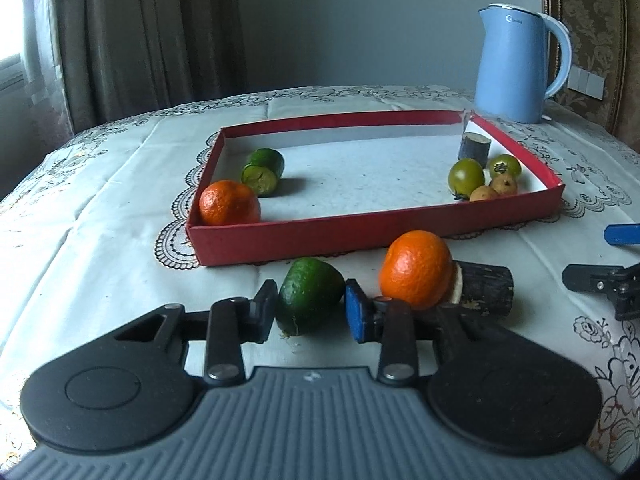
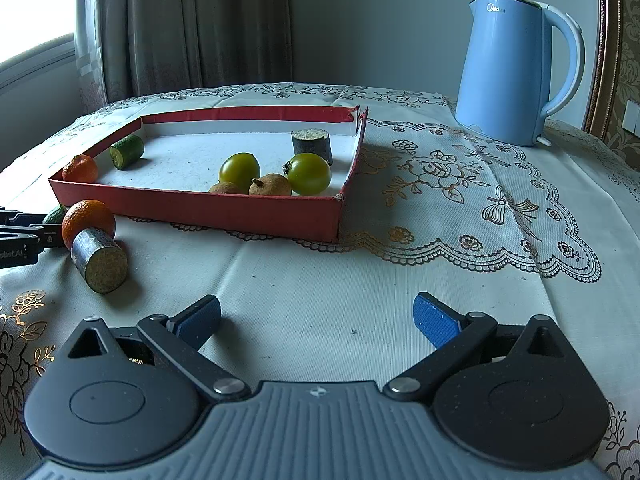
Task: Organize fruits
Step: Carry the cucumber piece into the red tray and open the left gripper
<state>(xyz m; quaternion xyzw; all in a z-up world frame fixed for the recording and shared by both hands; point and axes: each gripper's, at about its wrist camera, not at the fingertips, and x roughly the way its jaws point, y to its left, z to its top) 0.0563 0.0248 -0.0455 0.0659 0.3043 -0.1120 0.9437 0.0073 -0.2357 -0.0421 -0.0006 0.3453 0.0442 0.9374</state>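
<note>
A green fruit (image 1: 308,296) is clamped by the left gripper (image 1: 310,310) just before the red box's (image 1: 280,246) near wall, while the right gripper (image 2: 316,320) is held spread wide over bare cloth (image 2: 320,288).

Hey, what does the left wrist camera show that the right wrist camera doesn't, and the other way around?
Only the left wrist view shows the left gripper with its fingers around the green fruit piece on the tablecloth; the right view catches just a sliver of that fruit. Only the right wrist view shows the right gripper wide open over bare cloth, and the cut end of the loose dark cane piece. Both show the red tray, the orange outside it, and the blue kettle.
</note>
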